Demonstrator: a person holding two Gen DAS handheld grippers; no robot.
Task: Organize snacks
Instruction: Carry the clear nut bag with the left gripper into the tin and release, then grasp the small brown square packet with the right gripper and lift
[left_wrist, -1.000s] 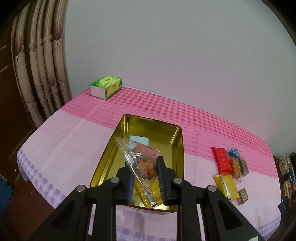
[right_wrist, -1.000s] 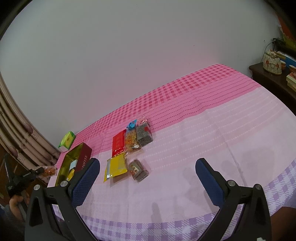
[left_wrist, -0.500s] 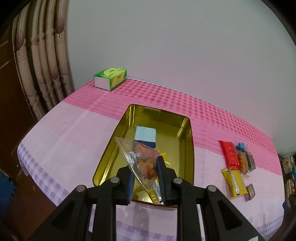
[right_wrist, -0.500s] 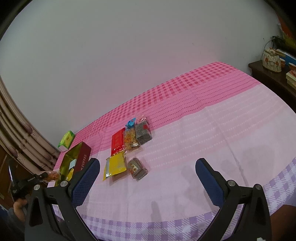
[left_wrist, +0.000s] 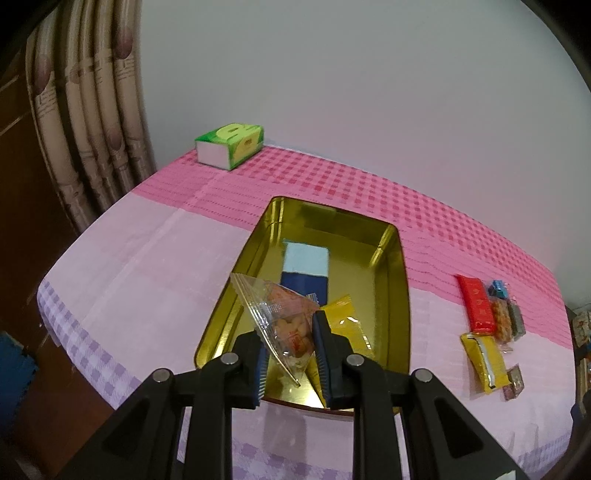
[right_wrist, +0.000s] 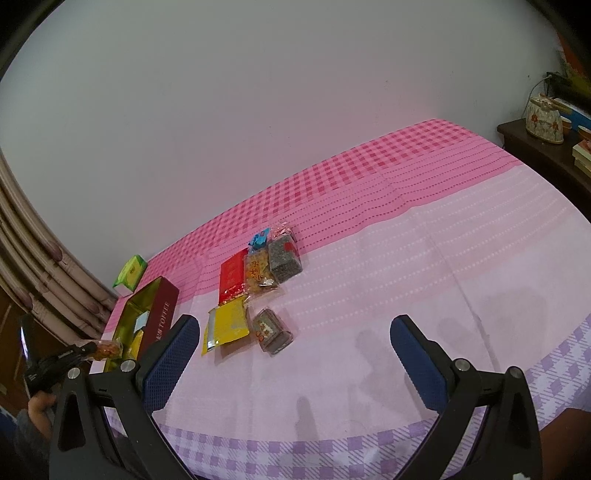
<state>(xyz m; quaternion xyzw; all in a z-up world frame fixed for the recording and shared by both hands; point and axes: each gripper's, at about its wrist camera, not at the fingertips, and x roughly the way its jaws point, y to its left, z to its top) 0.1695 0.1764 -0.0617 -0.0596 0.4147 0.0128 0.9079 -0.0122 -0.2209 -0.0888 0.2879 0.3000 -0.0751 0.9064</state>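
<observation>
A: What is held in the gold tin (left_wrist: 400, 295)?

B: A pale blue and navy packet (left_wrist: 306, 271) is seen lying flat on its floor, and a yellow packet (left_wrist: 345, 319) is laid nearer the front. On its red outer wall, lettering can be read from the right wrist view.

A: And the tongs?

B: The left tongs (left_wrist: 291, 363) are closed narrowly on a clear triangular snack bag (left_wrist: 282, 319), which is held over the front part of the tin. The right tongs (right_wrist: 293, 363) are spread wide, with nothing between them, above bare cloth.

A: Where are the other snacks?

B: On the desk (right_wrist: 424, 266), well apart from the tin: a red packet (right_wrist: 232, 275), an orange snack bag (right_wrist: 257, 271), a dark snack bag (right_wrist: 283, 256) and a small blue sweet (right_wrist: 259, 237) are grouped together, with a yellow pouch (right_wrist: 227, 325) and a small dark packet (right_wrist: 271, 328) nearer the front edge. A green tissue box (left_wrist: 231, 146) is set at the far corner, by the curtain (left_wrist: 88, 122).

A: Is room left for moving?

B: Wide bare cloth is left to the right of the snacks, up to the checked border at the front edge.
</observation>
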